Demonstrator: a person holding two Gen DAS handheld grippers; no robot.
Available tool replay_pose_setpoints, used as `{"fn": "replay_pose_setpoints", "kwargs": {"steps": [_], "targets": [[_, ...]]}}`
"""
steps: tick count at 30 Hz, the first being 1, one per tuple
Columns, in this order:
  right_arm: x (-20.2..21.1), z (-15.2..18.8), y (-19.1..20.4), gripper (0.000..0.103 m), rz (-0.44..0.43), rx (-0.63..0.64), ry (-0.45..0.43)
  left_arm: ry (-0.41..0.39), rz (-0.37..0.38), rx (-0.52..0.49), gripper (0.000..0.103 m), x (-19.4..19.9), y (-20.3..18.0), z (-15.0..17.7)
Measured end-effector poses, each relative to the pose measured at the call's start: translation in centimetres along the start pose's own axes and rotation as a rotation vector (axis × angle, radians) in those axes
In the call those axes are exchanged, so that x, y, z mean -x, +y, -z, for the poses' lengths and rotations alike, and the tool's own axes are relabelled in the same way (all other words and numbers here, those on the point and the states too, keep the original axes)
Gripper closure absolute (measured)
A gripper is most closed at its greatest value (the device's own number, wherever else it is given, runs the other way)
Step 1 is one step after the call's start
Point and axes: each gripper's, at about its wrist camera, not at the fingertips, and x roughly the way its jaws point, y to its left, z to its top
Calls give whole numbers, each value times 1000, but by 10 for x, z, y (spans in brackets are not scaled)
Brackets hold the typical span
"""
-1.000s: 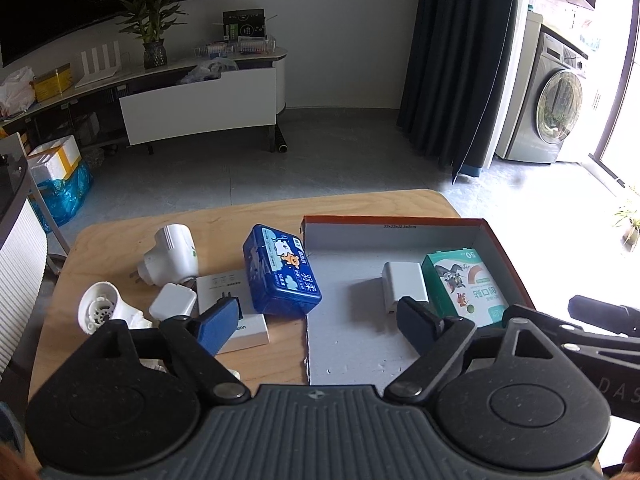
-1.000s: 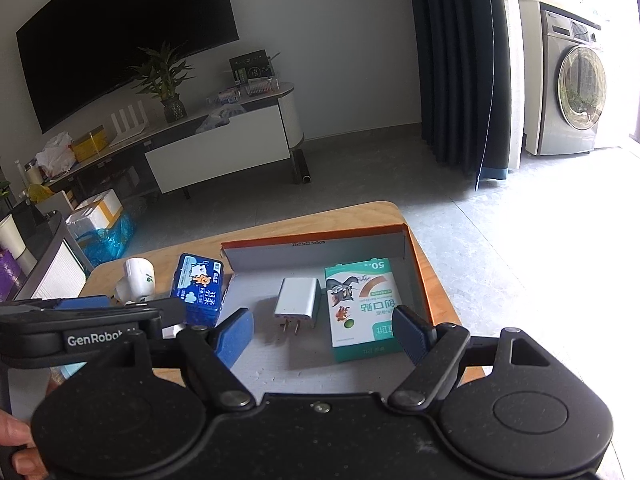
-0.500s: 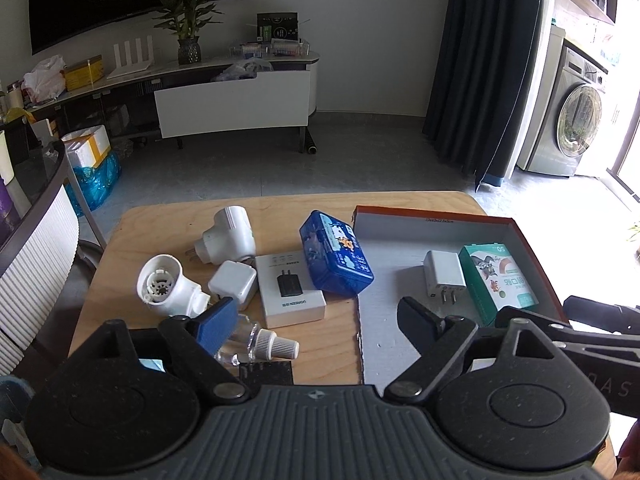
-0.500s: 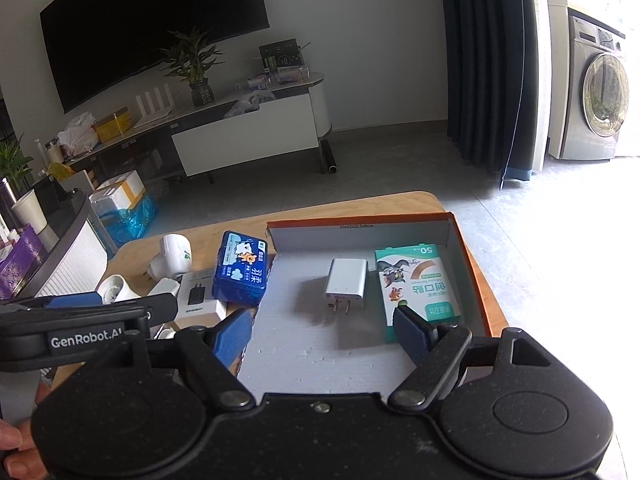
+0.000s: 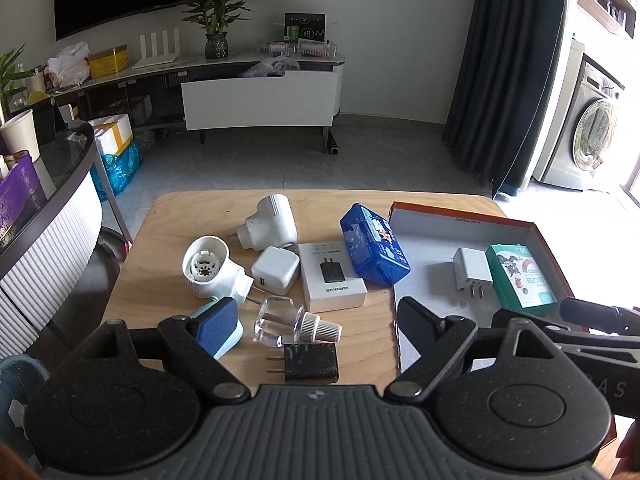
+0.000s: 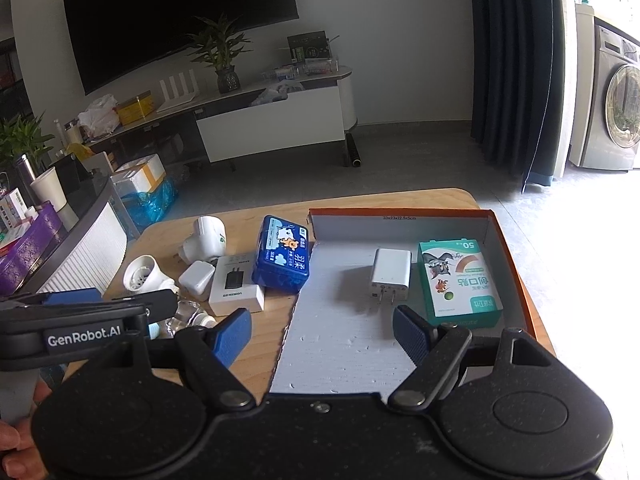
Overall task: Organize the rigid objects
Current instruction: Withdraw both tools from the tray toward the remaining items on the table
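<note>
Because your left gripper hovers with jaws released and empty above the black charger on the surface, you line up a pick; your right gripper waits spread over the box, where sorted items belong.

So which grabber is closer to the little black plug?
Left. The left gripper hangs right over the black plug, which lies between its open fingers. The right gripper is off above the box.
</note>
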Motion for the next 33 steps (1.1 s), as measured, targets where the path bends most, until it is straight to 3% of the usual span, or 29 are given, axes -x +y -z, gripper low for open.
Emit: {"fn": "replay_pose_setpoints", "kwargs": {"steps": [33], "targets": [[-23,13,47,11,-58,88,71,50,-56,58,14,-5,46,17]]}}
